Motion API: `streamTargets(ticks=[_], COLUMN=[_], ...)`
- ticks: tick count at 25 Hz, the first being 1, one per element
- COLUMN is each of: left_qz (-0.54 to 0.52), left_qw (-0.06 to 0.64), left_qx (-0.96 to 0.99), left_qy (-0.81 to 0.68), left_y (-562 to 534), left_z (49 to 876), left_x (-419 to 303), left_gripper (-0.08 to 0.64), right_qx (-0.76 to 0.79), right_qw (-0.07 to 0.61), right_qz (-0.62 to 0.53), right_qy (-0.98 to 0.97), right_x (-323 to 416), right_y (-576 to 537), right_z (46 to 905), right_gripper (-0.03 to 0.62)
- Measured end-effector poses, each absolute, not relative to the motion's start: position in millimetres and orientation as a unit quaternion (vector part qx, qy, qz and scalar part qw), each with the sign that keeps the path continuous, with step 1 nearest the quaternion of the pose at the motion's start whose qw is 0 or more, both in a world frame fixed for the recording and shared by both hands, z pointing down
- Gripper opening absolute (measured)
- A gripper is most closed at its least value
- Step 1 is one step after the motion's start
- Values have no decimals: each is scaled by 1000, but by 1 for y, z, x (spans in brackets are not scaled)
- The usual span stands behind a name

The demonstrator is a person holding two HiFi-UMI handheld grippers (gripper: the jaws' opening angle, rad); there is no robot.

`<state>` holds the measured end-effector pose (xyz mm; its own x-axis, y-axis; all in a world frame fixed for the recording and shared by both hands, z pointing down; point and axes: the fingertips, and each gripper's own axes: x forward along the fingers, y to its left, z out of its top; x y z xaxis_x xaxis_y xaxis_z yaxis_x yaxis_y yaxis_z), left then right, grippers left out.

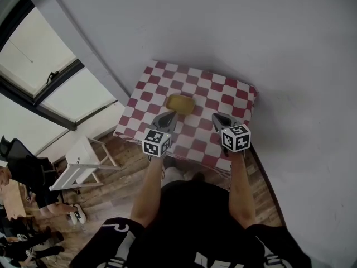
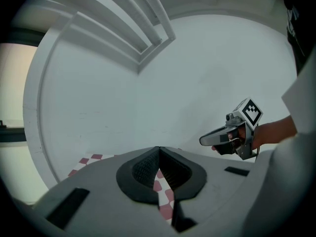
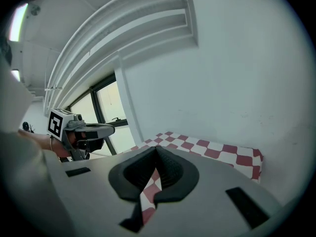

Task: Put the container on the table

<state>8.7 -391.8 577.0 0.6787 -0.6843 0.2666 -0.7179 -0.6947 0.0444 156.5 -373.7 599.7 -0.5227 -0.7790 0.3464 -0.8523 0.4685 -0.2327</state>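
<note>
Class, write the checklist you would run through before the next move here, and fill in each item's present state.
1. Yellow container sits on the checked table: ok.
2. Container well in from the table's edges: ok.
3. Left gripper shut and empty: ok.
4. Right gripper shut and empty: ok.
5. What the container holds: cannot tell.

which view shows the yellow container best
The head view: the container lies in plain sight from above, near the middle of the checked table. The left gripper view and the right gripper view each show only strips of the checked cloth; the container appears in neither.
</note>
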Motion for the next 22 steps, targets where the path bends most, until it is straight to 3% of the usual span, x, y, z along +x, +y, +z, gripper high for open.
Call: streamTargets(ticks=[22], left_qz=[110], left_qw=[64], left_qx=[917], left_qy=[-379], left_y=[-378], left_z=[566], left_x=[-4], left_gripper=[25], right_qx=[478], right_qw=[83], right_qz=[171], right_qy=[-858], right_x=[142], right_y=[-361], right_z=[584], right_gripper=[14])
